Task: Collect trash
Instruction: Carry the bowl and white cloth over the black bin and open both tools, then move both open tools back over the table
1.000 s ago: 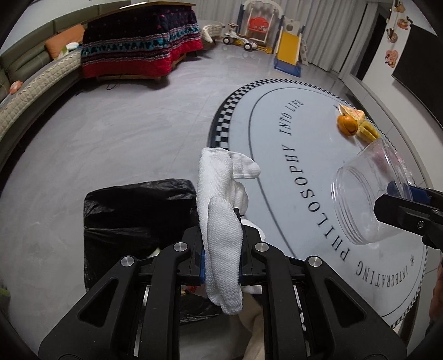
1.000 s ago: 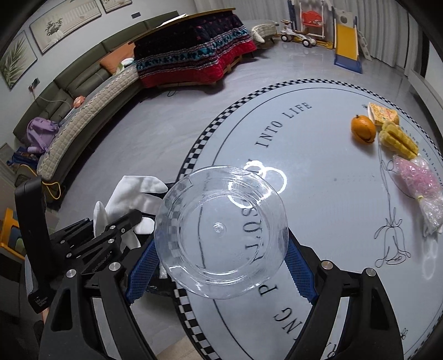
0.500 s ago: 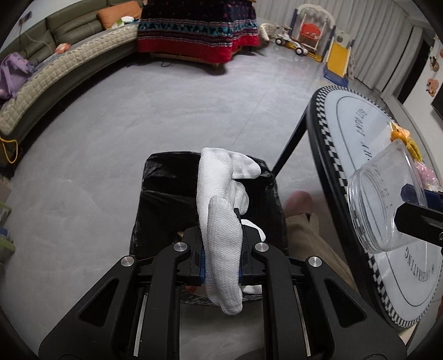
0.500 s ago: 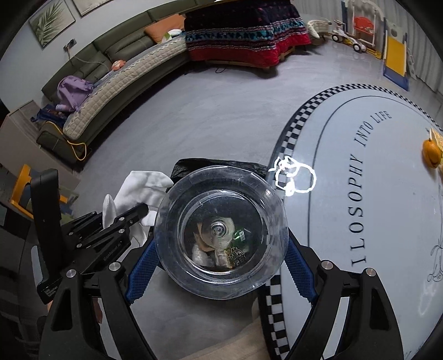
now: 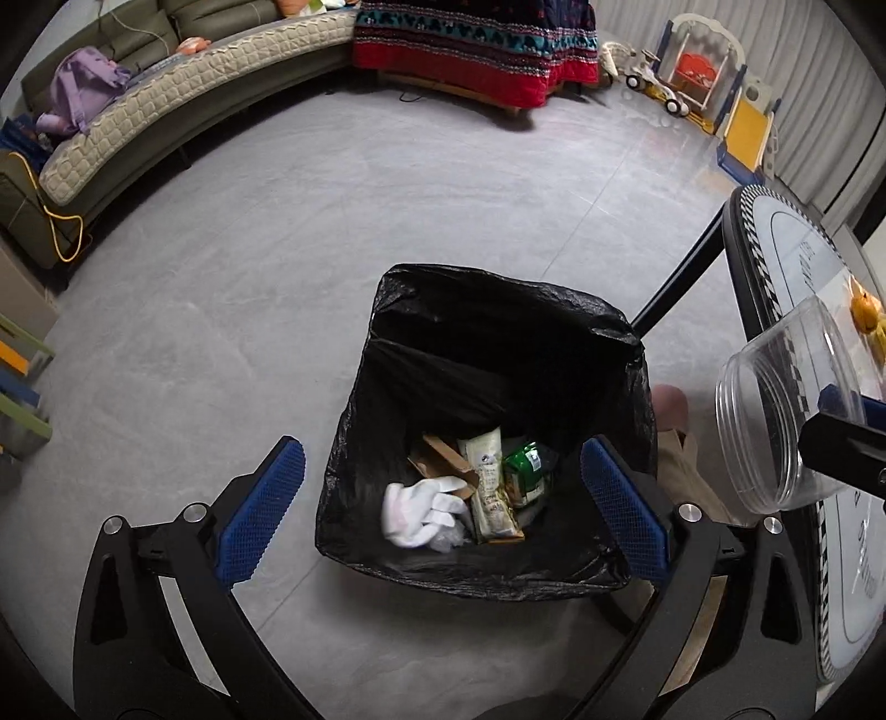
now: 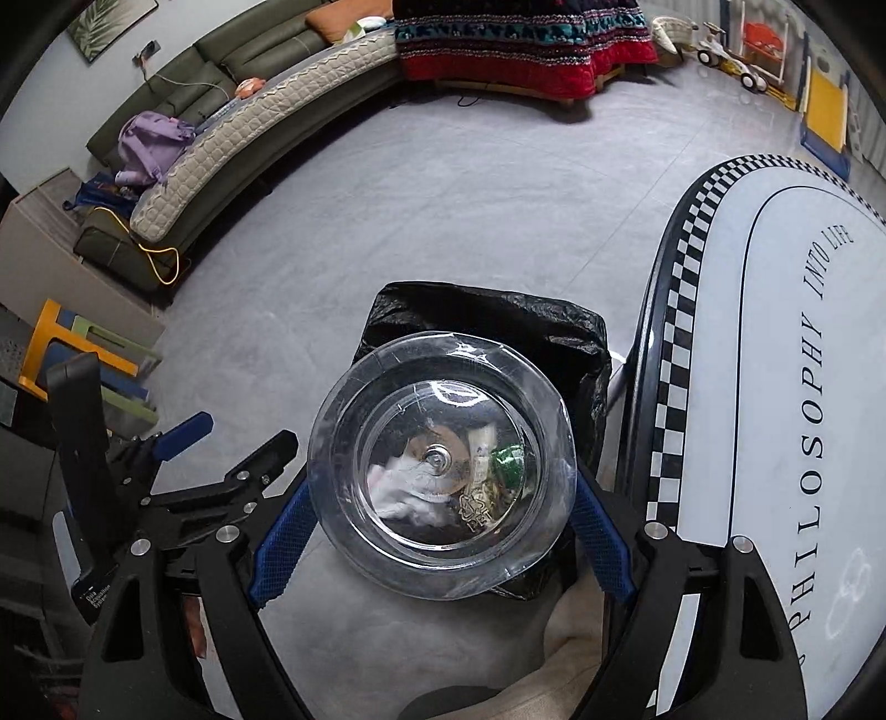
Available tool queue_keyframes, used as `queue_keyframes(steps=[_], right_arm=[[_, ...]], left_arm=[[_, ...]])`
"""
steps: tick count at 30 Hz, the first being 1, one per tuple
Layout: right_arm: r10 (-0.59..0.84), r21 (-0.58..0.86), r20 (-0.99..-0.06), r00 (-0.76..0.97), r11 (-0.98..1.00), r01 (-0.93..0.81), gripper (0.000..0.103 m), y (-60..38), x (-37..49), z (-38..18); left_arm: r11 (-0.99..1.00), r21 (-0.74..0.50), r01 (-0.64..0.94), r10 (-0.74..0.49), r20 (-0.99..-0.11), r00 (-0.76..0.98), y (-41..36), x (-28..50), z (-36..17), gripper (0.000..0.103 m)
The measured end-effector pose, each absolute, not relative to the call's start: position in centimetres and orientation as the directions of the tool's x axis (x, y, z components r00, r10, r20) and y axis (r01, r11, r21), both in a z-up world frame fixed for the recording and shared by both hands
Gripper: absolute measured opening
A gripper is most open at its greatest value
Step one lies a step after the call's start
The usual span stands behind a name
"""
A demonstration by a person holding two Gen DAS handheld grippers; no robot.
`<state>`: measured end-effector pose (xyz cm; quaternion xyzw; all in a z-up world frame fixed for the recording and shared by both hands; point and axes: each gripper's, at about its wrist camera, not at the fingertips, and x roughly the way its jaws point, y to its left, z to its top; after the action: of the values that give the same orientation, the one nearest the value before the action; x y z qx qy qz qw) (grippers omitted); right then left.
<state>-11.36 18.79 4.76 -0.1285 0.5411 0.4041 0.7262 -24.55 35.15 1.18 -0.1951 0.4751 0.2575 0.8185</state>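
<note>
A bin lined with a black bag [image 5: 498,343] stands on the grey floor beside the round table. In it lie a white glove [image 5: 421,512], a brown card piece, a pale wrapper [image 5: 490,487] and a green packet [image 5: 526,468]. My left gripper [image 5: 443,509] is open and empty above the bin, its blue pads wide apart. My right gripper [image 6: 440,526] is shut on a clear plastic jar [image 6: 443,476], held above the bin [image 6: 498,321]; the jar also shows at the right of the left wrist view [image 5: 786,410].
The round white table [image 6: 786,343] with a checkered rim stands to the right, an orange fruit [image 5: 864,310] on it. A grey sofa [image 5: 166,116] curves along the far left. A red-skirted low table [image 5: 476,50] and toys stand at the back. A person's knee [image 5: 670,401] is by the bin.
My left gripper opened and the white glove dropped into the bin. Both grippers swung from the table to above the bin, the right one still holding the jar.
</note>
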Motion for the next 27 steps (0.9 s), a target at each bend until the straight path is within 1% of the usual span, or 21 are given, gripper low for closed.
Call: queue_keyframes(steps=[5, 7, 10, 12, 16, 21, 27], right_arm=[[0.459, 0.254, -0.884, 0.089, 0.631, -0.733, 0.085, 19.0, -11.5, 4.7], [0.462, 0.258, -0.883, 0.086, 0.630, -0.733, 0.091, 18.9, -11.4, 4.8], [0.437, 0.275, -0.898, 0.051, 0.648, -0.710, 0.094, 18.8, -10.9, 4.3], [0.462, 0.309, -0.886, 0.034, 0.645, -0.699, 0.094, 18.5, -10.8, 4.4], [0.472, 0.279, -0.879, 0.061, 0.615, -0.737, 0.094, 18.4, -11.4, 5.2], [0.507, 0.294, -0.860, 0.066, 0.596, -0.747, 0.094, 17.5, -11.8, 6.0], [0.513, 0.292, -0.854, 0.085, 0.609, -0.738, 0.094, 15.6, -10.9, 6.9]], left_arm=[[0.793, -0.065, -0.605, 0.247, -0.874, 0.418, 35.1, -24.5, 1.2, 0.097], [0.794, -0.059, -0.606, 0.253, -0.873, 0.417, 35.1, -24.4, 1.4, 0.097], [0.796, -0.060, -0.603, 0.252, -0.872, 0.419, 35.2, -24.2, 1.4, 0.097], [0.796, -0.059, -0.602, 0.252, -0.873, 0.418, 35.1, -24.1, 1.3, 0.097], [0.800, -0.058, -0.598, 0.250, -0.873, 0.418, 35.0, -23.9, 1.4, 0.097], [0.804, -0.058, -0.591, 0.247, -0.873, 0.421, 34.5, -23.4, 1.7, 0.097], [0.822, -0.054, -0.568, 0.243, -0.868, 0.433, 33.1, -21.9, 2.5, 0.097]])
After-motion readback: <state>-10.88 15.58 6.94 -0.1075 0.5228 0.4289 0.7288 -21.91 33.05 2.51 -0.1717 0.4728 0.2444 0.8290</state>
